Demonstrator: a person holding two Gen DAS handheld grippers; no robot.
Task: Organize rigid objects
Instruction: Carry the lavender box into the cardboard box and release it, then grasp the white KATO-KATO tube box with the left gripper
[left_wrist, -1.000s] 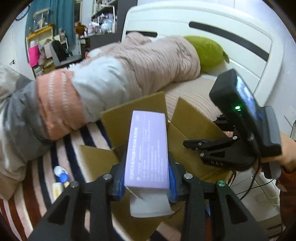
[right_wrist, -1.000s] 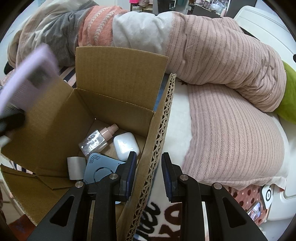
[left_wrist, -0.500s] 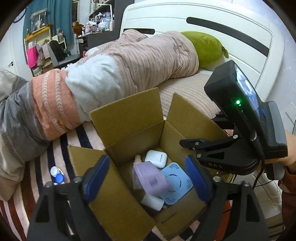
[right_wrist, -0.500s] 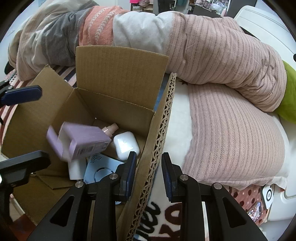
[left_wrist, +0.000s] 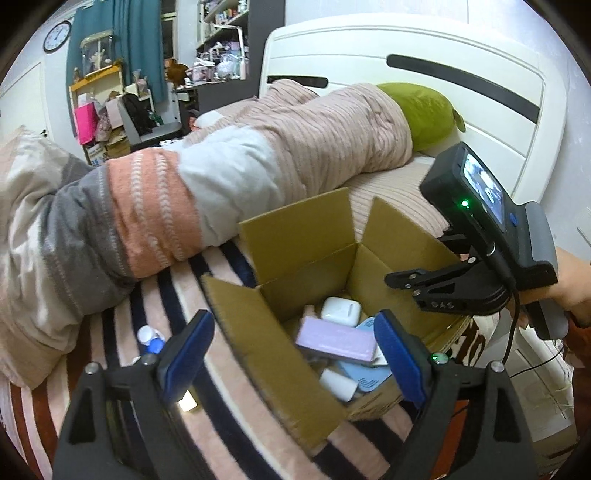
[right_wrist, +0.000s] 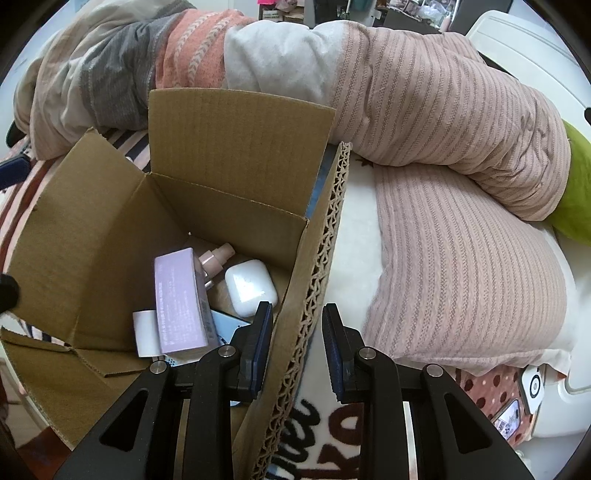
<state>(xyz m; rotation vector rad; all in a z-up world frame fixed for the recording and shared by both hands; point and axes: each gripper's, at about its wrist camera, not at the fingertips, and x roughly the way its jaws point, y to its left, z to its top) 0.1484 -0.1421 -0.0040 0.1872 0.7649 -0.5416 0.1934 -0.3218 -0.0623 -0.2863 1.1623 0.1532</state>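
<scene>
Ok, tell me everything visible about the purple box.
The purple box is a slim pale-lilac carton, seemingly cardboard, with small dark print on its broad face. It looks closed and undamaged, and lies flat inside the cardboard box, free of both grippers. It rests on the other contents: over the blue disc and a white cylinder, against the pink bottle, beside the white case.

My left gripper (left_wrist: 293, 356) hangs wide open at lower centre, above the cardboard box (left_wrist: 310, 258), where the lilac box (left_wrist: 338, 341) lies.

Rumpled quilt (left_wrist: 229, 177), perhaps green pillow (left_wrist: 421, 110)
</scene>
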